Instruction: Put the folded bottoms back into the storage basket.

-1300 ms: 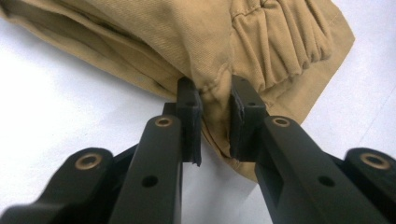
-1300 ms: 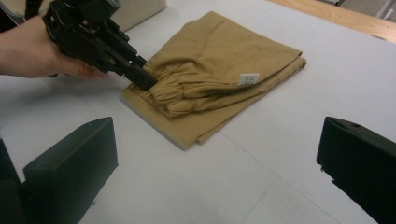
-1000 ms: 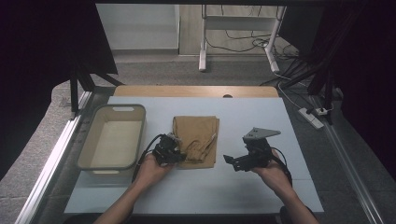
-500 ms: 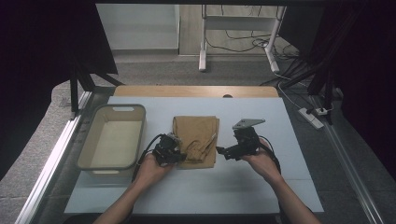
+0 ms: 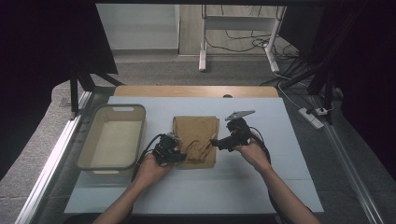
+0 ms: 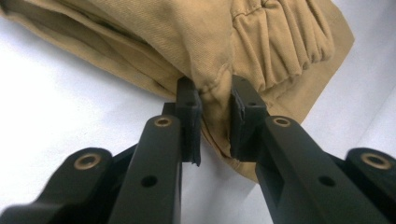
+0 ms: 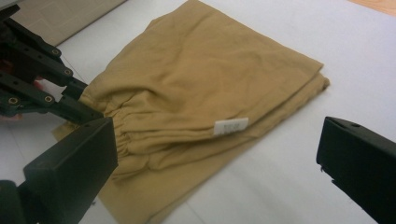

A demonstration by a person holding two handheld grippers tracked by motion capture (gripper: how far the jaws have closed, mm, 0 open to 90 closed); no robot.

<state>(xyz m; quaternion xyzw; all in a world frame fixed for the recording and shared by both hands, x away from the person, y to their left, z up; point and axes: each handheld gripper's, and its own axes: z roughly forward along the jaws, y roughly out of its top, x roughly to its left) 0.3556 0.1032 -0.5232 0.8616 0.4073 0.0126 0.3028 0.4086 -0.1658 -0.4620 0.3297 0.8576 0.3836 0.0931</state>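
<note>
- beige bin (image 5: 113, 136) sits at the table's left edge.
- left gripper (image 5: 169, 150) lies low and near-flat, jaws pinching the folded tan garment (image 5: 196, 140) at its near-left corner by the gathered waistband (image 6: 275, 51).
- garment is at table centre; soft, light, likely to sag and unfold, so best gripped through stacked layers.
- right gripper (image 5: 223, 141) is angled at its right edge, jaws spread wide.
</note>
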